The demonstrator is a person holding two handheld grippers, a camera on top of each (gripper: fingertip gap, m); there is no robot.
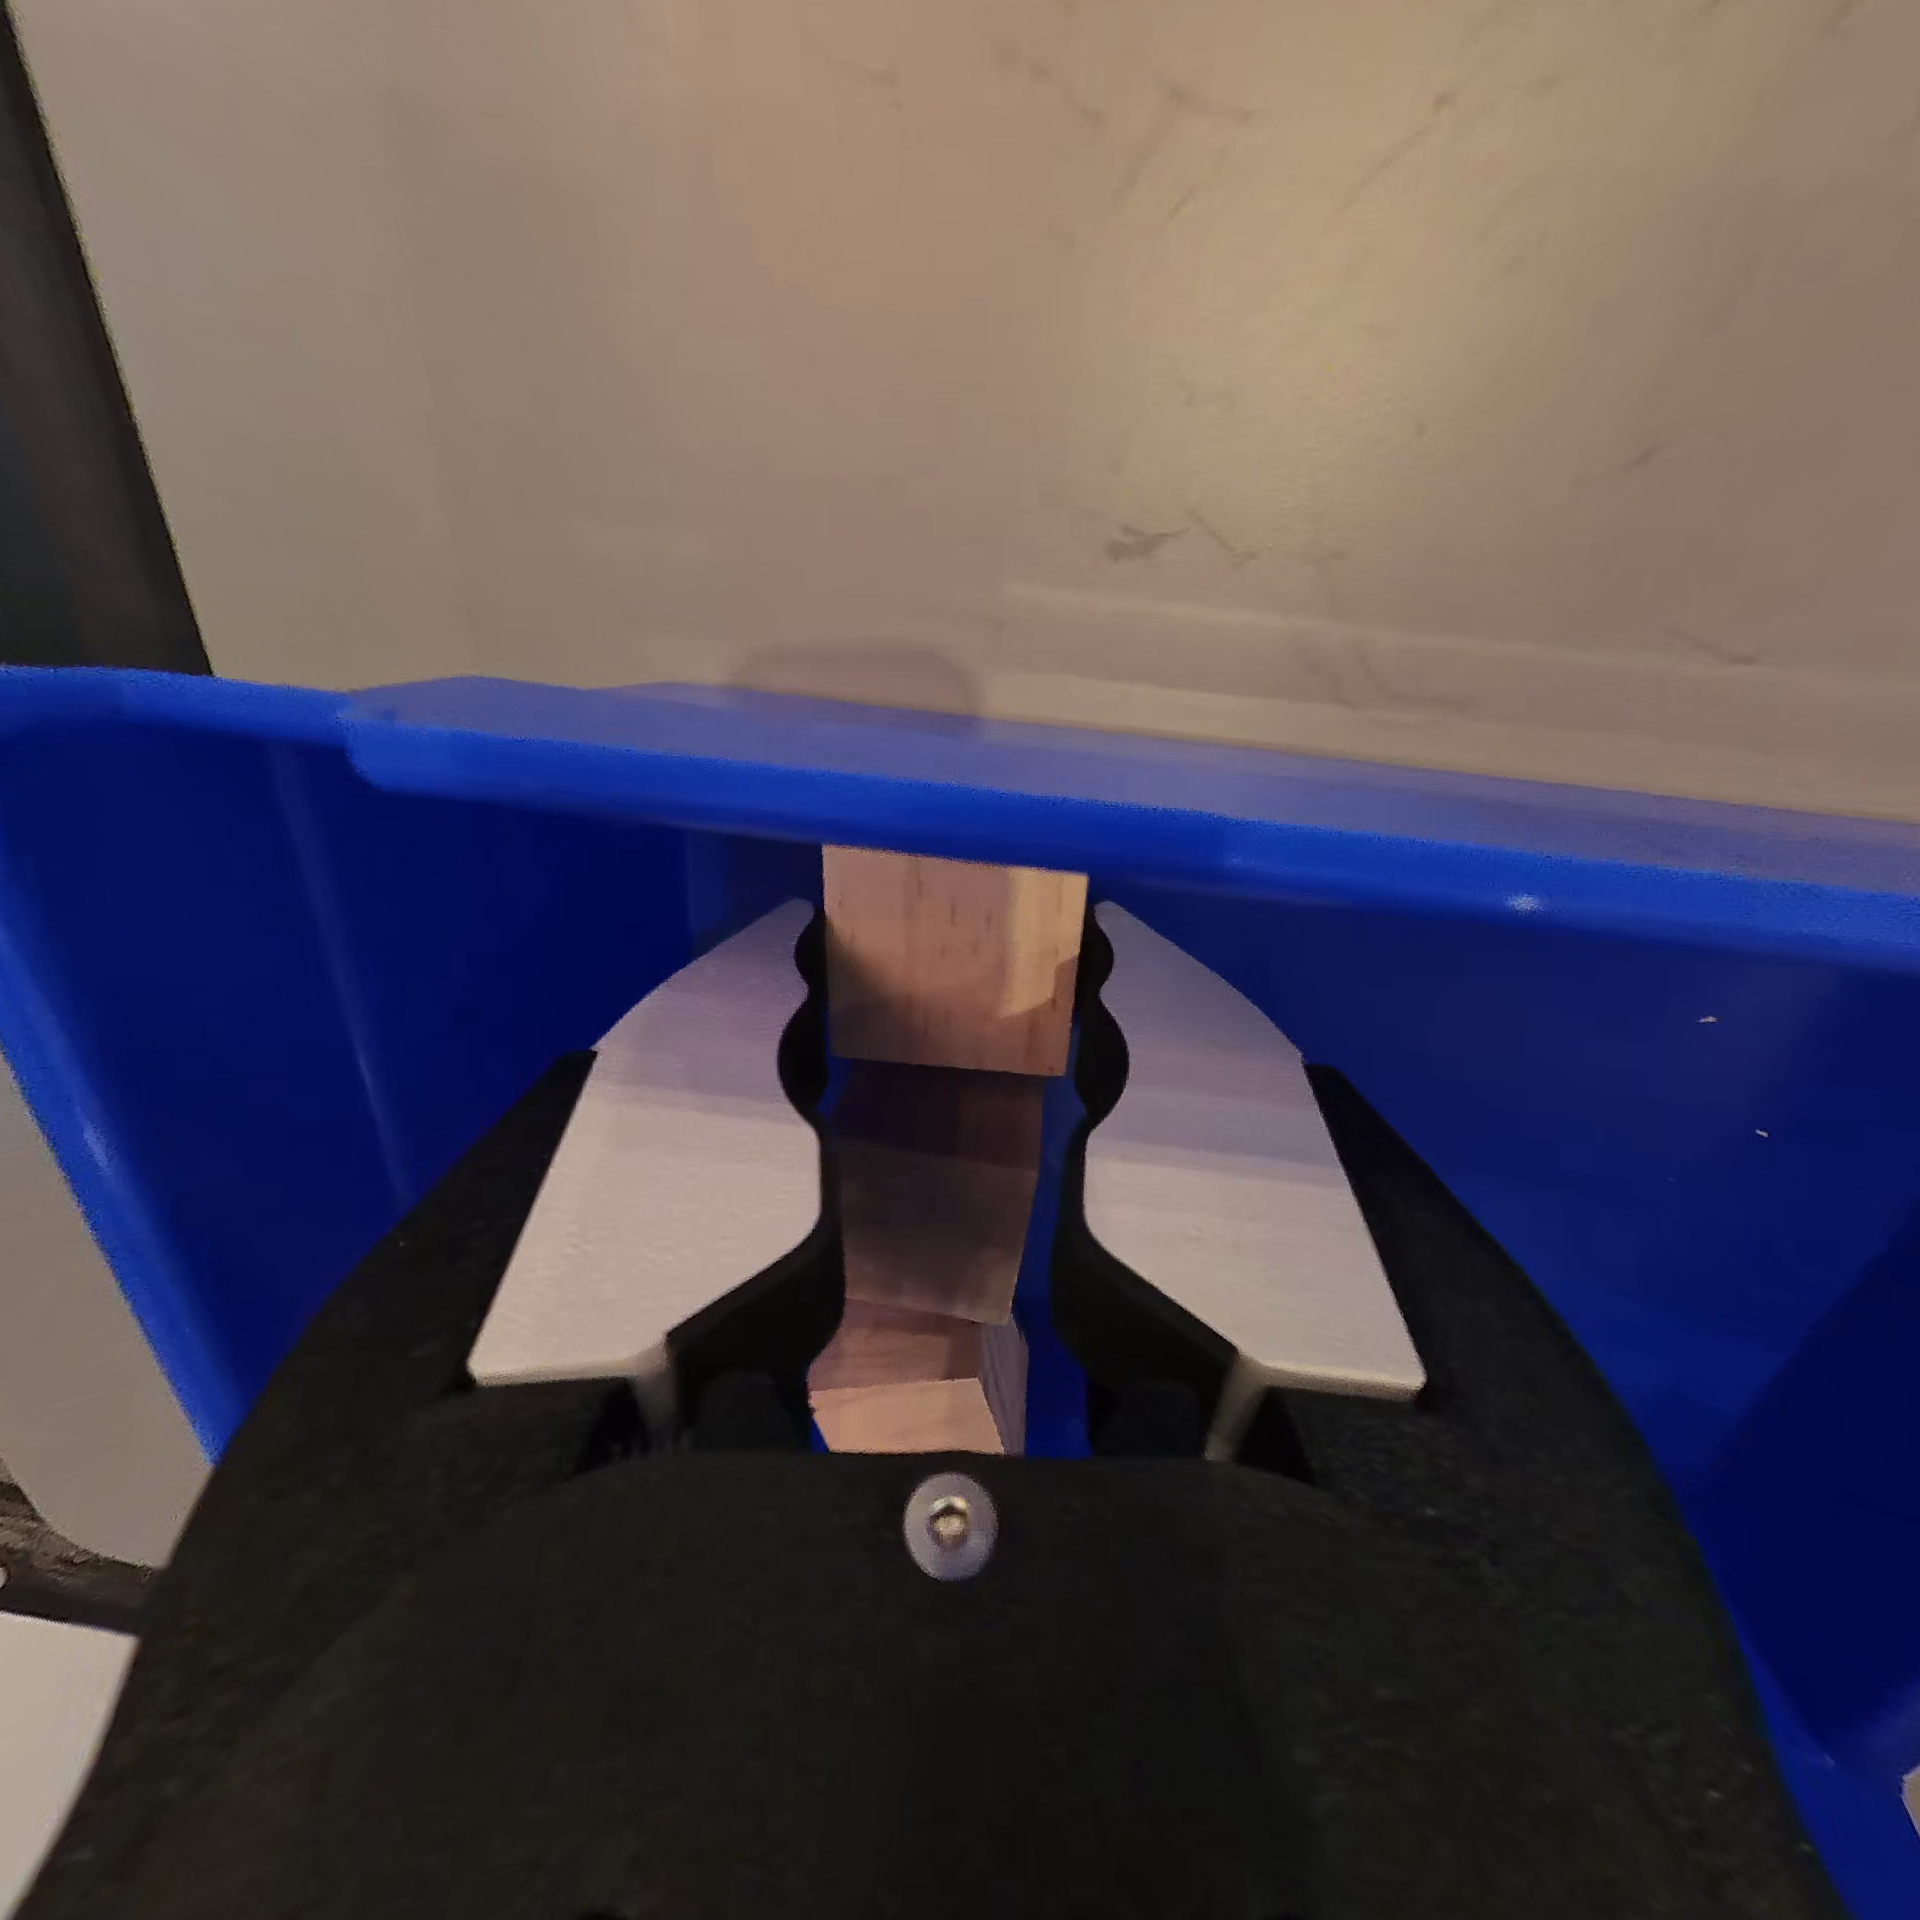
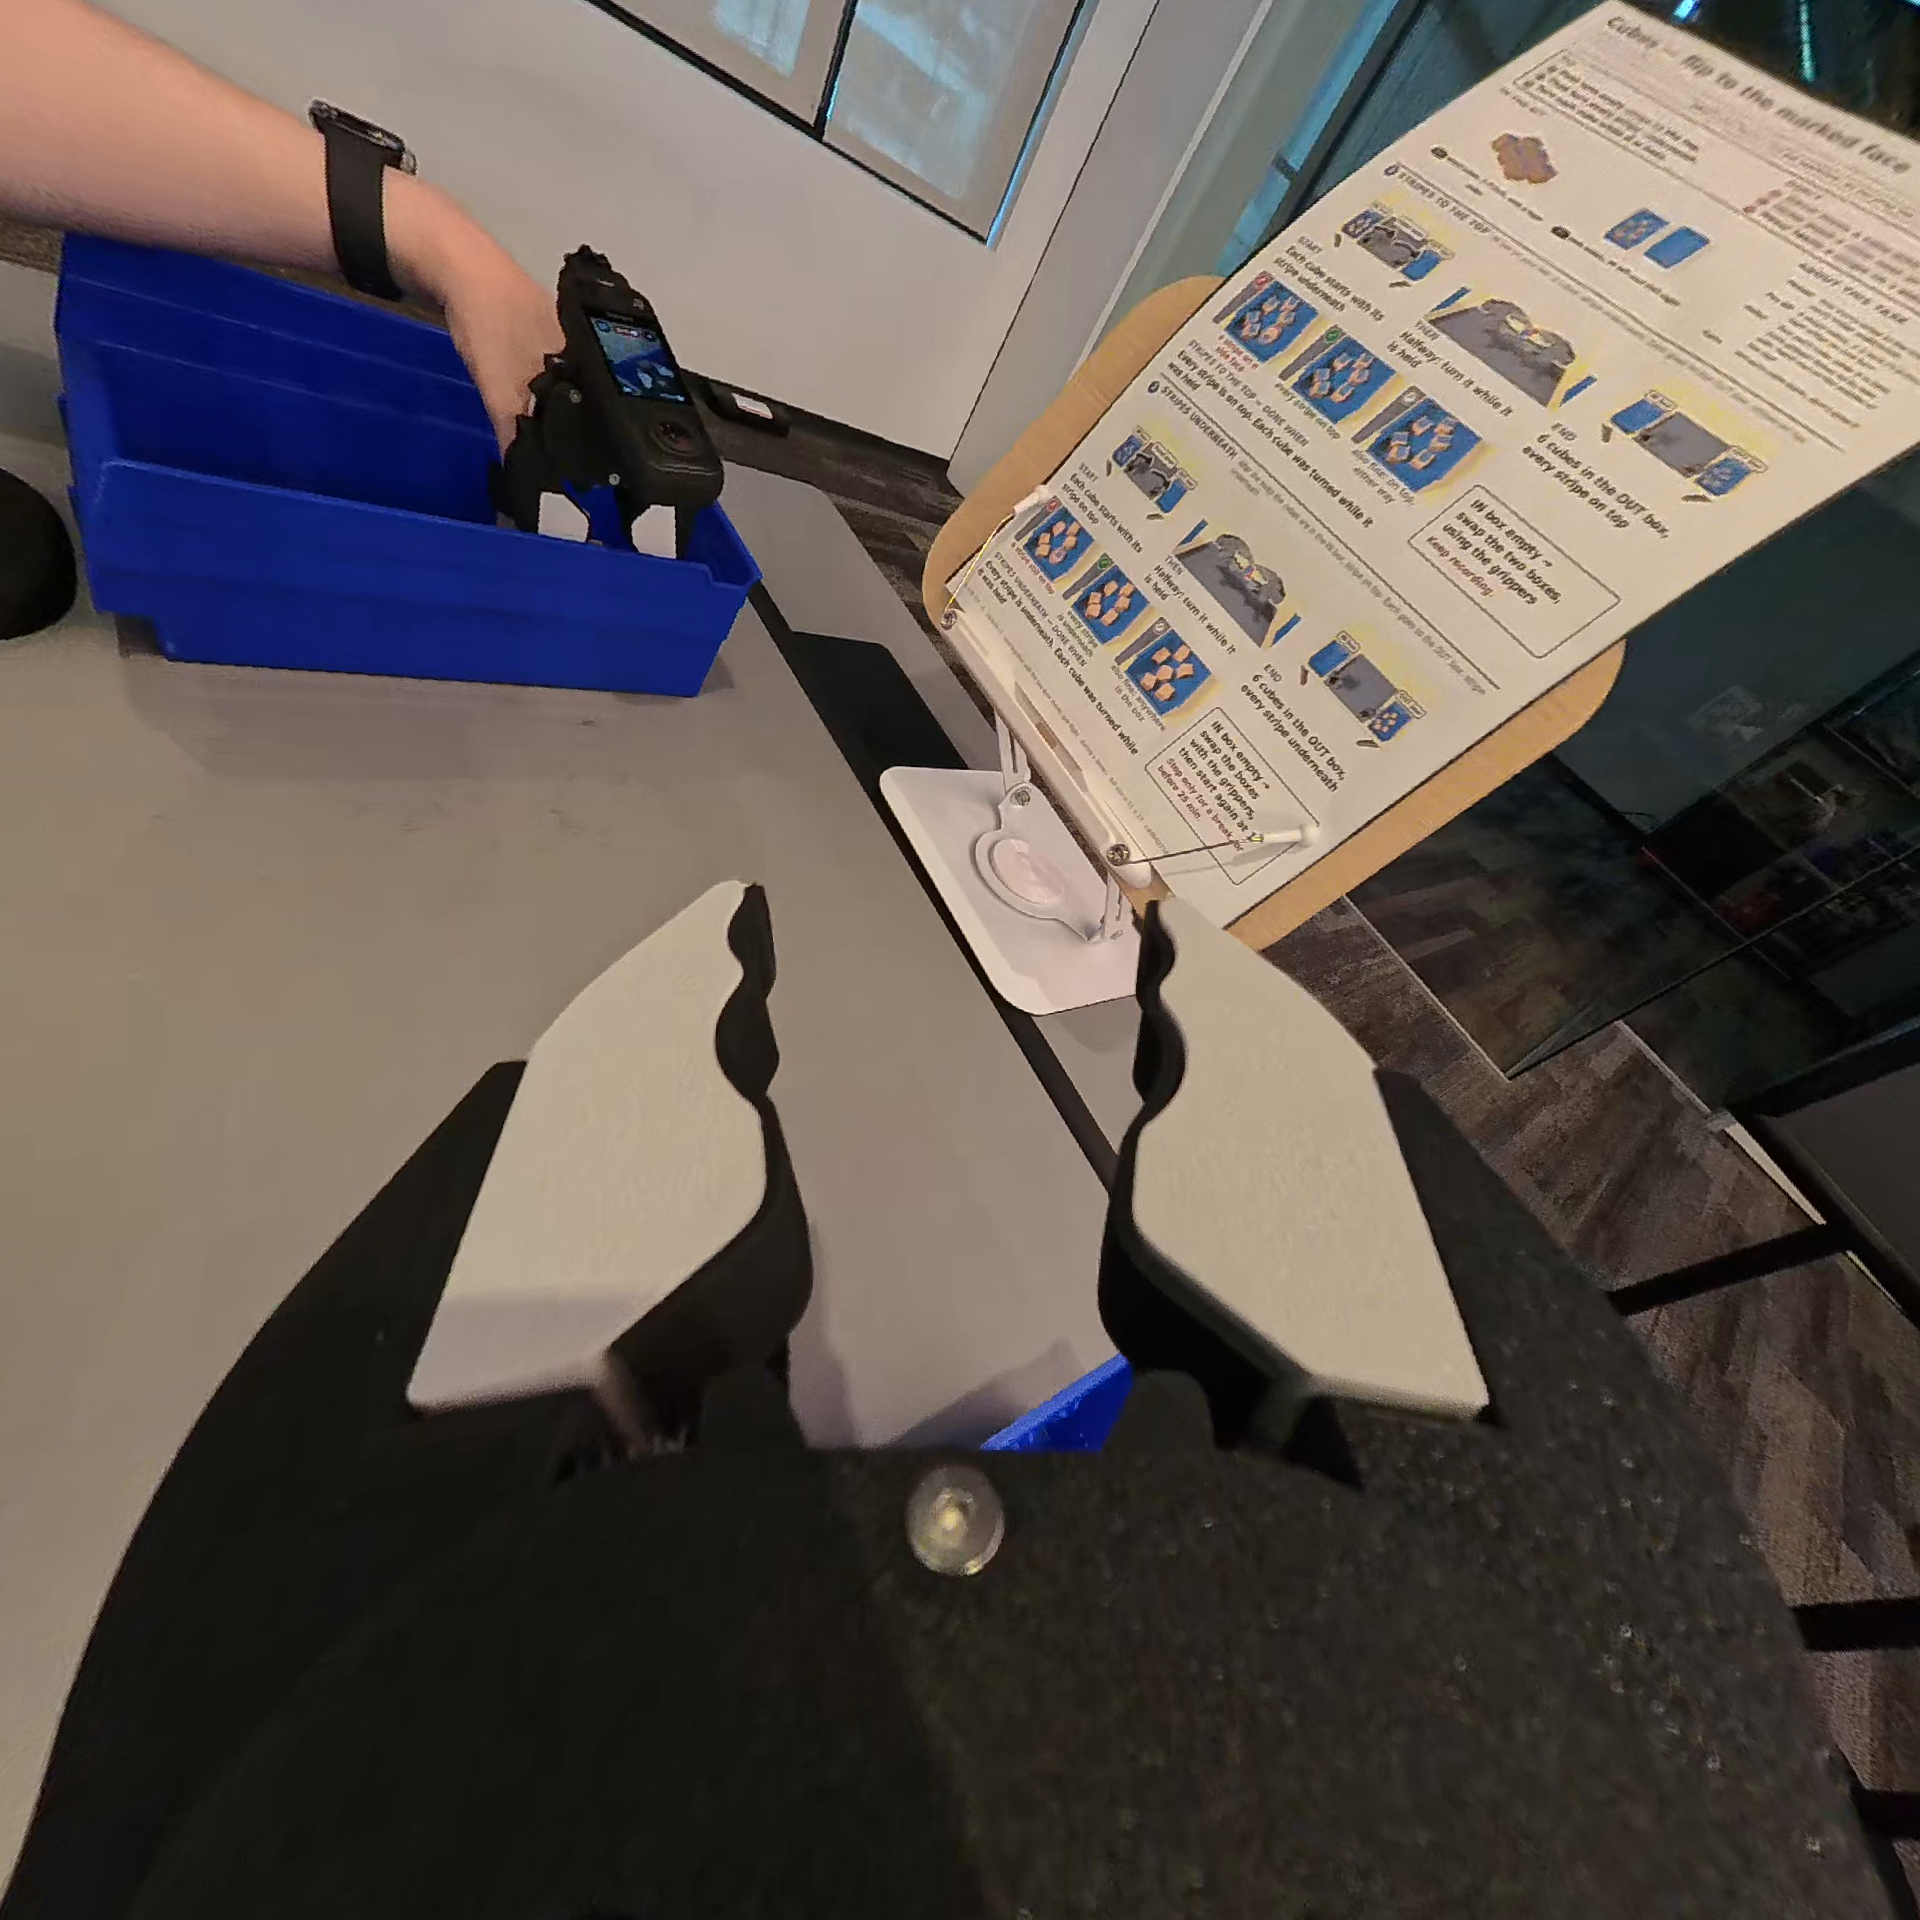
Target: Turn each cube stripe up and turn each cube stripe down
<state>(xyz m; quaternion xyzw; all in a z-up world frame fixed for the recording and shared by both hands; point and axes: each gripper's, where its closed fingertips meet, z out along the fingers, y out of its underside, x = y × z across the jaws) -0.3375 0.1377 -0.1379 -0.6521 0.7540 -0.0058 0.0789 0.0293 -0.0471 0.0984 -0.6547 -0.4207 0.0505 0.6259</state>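
small wooden cube (image 1: 951, 956) pinched between left gripper (image 1: 951, 977) tips inside blue bin (image 1: 1351, 831), more cubes (image 1: 925, 1226) below on bin floor; looks light, rigid, smooth-faced, best held on flat opposite sides, stripe not visible. left gripper reaching down into bin, wrist angled over rim. right gripper (image 2: 951, 1049) spread wide, nothing in it, hovering above grey table (image 2: 312, 935), well apart.
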